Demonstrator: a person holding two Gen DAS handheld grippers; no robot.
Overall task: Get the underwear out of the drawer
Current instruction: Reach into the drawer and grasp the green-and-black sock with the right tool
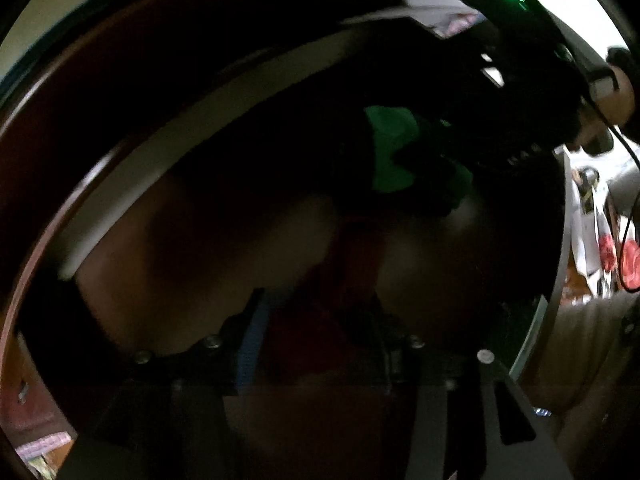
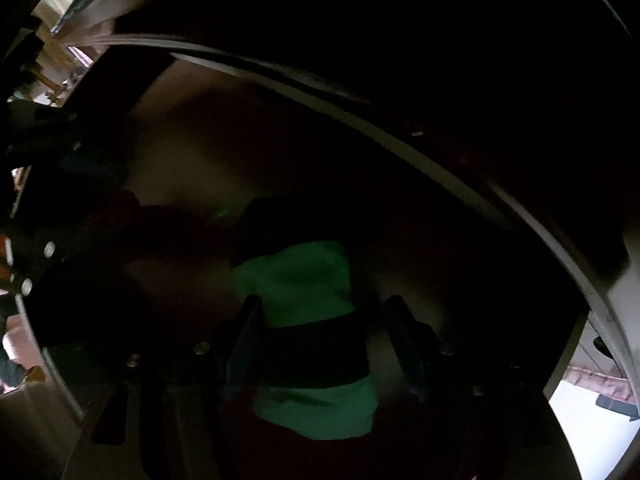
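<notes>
I look down into a dark wooden drawer with a pale rim (image 1: 168,152) (image 2: 400,152). Red underwear (image 1: 352,252) lies on the drawer bottom, and my left gripper (image 1: 316,300) stands over it, open, with the red cloth between its fingers. Green underwear with a dark waistband (image 2: 304,276) lies further along and also shows in the left wrist view as green underwear (image 1: 390,148). My right gripper (image 2: 322,304) points straight down and straddles it, open. Its left finger (image 2: 248,332) is at the cloth's edge, and a gap shows beside the right one.
The drawer walls curve close around both grippers. A hand (image 1: 616,96) and a black cable (image 1: 628,200) show at the right edge. Past the drawer's side lie items with a red print (image 1: 616,256). A bright floor (image 2: 592,432) shows at the lower right.
</notes>
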